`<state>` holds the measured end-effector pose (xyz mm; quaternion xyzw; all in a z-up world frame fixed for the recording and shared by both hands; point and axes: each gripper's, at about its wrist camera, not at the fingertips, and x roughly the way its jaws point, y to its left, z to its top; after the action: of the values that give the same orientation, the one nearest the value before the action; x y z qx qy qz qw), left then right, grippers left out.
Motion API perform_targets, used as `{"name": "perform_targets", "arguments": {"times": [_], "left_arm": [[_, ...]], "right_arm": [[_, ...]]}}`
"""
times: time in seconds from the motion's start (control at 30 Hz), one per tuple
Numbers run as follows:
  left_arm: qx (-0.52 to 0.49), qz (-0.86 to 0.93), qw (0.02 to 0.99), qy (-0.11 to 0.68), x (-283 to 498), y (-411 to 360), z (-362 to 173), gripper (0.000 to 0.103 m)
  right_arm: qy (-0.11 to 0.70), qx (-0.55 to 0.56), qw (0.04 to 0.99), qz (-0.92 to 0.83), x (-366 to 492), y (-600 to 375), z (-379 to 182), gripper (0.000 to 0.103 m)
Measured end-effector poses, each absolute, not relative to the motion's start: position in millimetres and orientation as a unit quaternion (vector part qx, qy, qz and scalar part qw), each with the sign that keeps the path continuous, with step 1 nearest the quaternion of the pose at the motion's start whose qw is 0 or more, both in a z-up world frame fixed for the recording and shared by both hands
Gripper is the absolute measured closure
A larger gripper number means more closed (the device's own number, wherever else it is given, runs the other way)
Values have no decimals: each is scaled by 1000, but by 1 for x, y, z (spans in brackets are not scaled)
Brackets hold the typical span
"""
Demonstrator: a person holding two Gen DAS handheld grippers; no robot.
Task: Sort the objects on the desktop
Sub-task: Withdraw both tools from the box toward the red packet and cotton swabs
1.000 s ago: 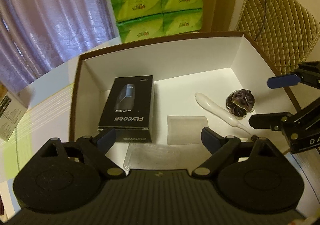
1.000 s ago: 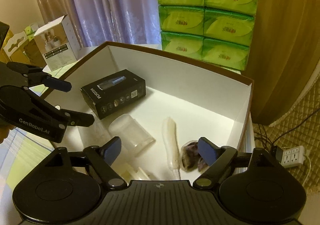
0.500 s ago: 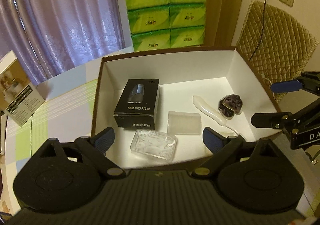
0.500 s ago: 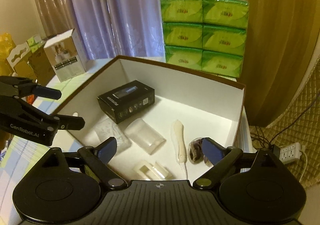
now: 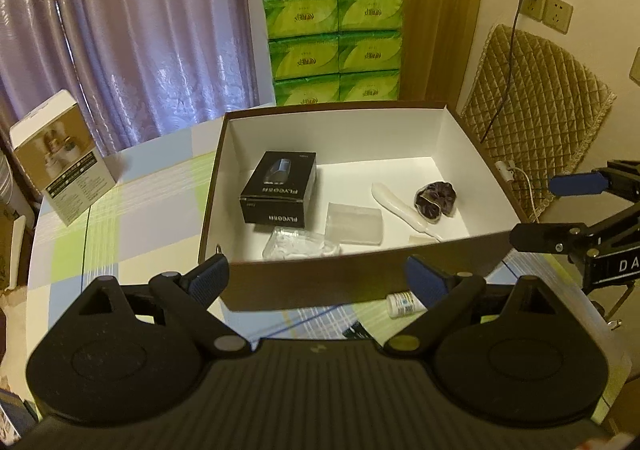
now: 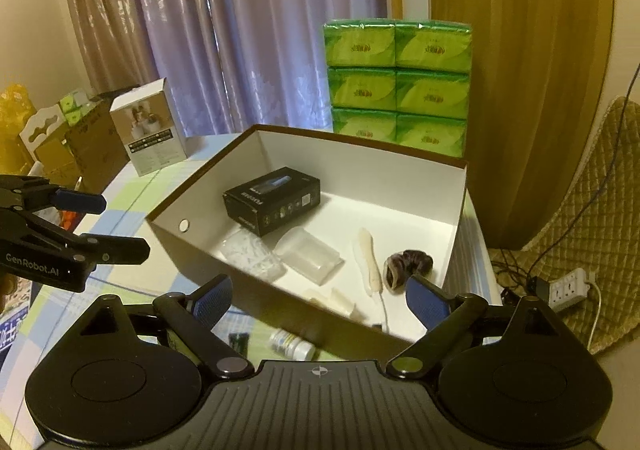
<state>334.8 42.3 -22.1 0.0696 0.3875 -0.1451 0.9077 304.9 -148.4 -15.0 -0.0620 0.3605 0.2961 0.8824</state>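
Observation:
A brown cardboard box [image 5: 352, 274] [image 6: 280, 298] with a white inside holds a black product carton [image 5: 280, 188] [image 6: 274, 200], a frosted plastic case [image 5: 354, 224] [image 6: 310, 254], a clear lumpy packet [image 5: 298, 246] [image 6: 252, 254], a white oblong piece with a cord [image 5: 396, 206] [image 6: 370, 258] and a dark scrunchie [image 5: 436, 200] [image 6: 408, 266]. Outside, by the near wall, lies a small white bottle [image 5: 402, 304] [image 6: 290, 344]. My left gripper [image 5: 318, 280] hangs open and empty before the box. My right gripper [image 6: 318, 298] is open and empty too.
A white and tan carton [image 5: 62, 158] [image 6: 150, 126] stands on the checked tablecloth left of the box. Green tissue packs [image 5: 334, 46] [image 6: 398, 84] are stacked behind it. A quilted chair [image 5: 536, 106] and a power strip [image 6: 568, 288] lie to the right.
Both grippers have pulled back and up out of the box, still open. The whole box, the tablecloth and the small bottle have come into view.

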Motion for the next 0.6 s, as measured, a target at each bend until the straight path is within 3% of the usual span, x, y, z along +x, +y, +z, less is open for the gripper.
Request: {"name": "perform_targets", "arguments": {"times": [0.6], "left_arm": [[42, -119, 904, 408, 258, 62, -41, 10]], "right_arm": [[382, -74, 874, 291, 232, -154, -31, 12]]}}
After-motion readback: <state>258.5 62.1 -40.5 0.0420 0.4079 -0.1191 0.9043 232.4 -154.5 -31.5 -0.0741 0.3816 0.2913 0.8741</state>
